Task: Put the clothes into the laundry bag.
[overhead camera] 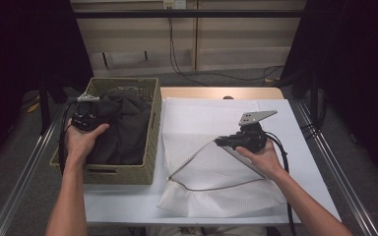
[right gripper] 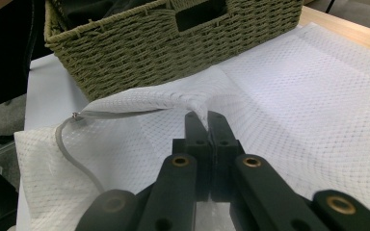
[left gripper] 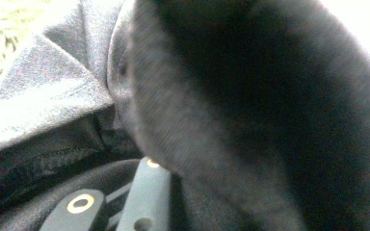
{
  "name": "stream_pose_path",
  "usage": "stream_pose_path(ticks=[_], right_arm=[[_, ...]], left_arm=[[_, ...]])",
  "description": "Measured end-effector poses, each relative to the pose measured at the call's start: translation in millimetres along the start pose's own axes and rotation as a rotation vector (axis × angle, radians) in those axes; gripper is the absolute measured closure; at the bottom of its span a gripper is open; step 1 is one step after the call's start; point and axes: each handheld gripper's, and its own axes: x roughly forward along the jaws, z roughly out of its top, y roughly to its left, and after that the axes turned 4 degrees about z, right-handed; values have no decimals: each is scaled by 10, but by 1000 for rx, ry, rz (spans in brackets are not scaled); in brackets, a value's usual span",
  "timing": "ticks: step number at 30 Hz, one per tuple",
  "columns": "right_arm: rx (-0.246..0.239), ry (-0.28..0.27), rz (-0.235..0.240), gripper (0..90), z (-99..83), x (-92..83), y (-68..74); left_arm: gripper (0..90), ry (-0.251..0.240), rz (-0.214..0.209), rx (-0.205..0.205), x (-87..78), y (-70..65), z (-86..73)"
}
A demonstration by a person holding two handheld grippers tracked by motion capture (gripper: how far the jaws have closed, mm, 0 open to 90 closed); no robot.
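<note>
At the counter's left edge the left gripper (overhead camera: 86, 118) sits in the wicker basket (overhead camera: 150, 140) against the dark garment (overhead camera: 123, 123), its jaws' state unclear, while the right gripper (right gripper: 206, 126), jaws pressed together, pinches the white mesh laundry bag's (overhead camera: 226, 172) opening toward the basket.

a white-topped table (overhead camera: 305, 162) stands on grey carpet (overhead camera: 24, 147), with a strip of bare wood (overhead camera: 221, 92) showing at its far edge. metal rails (overhead camera: 19, 177) run along both sides. beyond, a pale panelled wall (overhead camera: 236, 39) with black cables (overhead camera: 177, 64) trailing down to the floor. dark curtains (overhead camera: 354, 59) hang either side; the light is dim.
</note>
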Motion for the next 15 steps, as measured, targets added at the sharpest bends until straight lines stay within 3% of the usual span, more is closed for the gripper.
stream_pose_path(ticks=[3, 9, 15], right_arm=[[3, -1, -1, 895, 3, -2, -2], [2, -4, 2, 895, 6, 4, 4], [2, -6, 1, 896, 8, 3, 1]], left_arm=[[752, -56, -10, -23, -62, -8, 29], [753, -122, -14, -19, -182, -30, 101], [754, -214, -26, -43, -336, -46, 210]])
